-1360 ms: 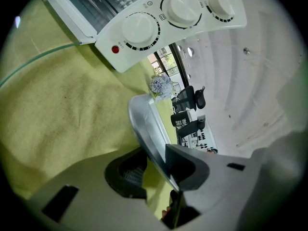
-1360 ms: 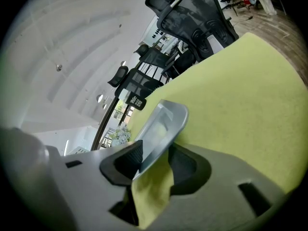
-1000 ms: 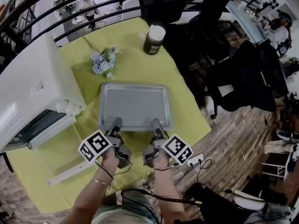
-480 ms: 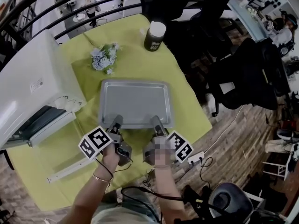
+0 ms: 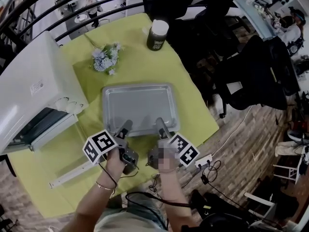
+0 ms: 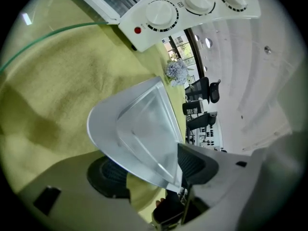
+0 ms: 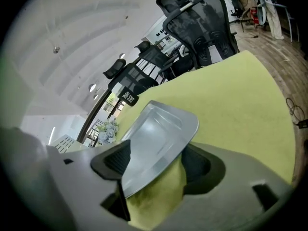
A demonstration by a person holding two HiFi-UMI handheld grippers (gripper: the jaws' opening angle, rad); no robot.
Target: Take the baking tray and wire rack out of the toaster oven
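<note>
Green cloth covers the table [image 5: 193, 100], and the tray [image 5: 140, 103] lies flat on it, close to the near edge. Both grippers are held side by side at the tray's near rim, pointed down and away from the person, with the forearms reaching up from the near side. The left gripper [image 5: 125, 126] is set at the left part of that rim, the right gripper [image 5: 159, 124] at its right part. Both pairs of fingers have just been opening and are spread. The rim lies between the left fingers [image 6: 107, 176] and between the right fingers [image 7: 115, 162], but it is not pinched by either pair.

A white oven [image 5: 34, 91] stands at the table's left edge, with its door [image 5: 46, 129] let down toward the near edge. Flowers [image 5: 106, 59] lie beyond the tray's far left corner. A dark cup [image 5: 158, 34] with a white lid stands at the table's far corner. Black chairs [image 5: 246, 76] are crowded along the right edge.
</note>
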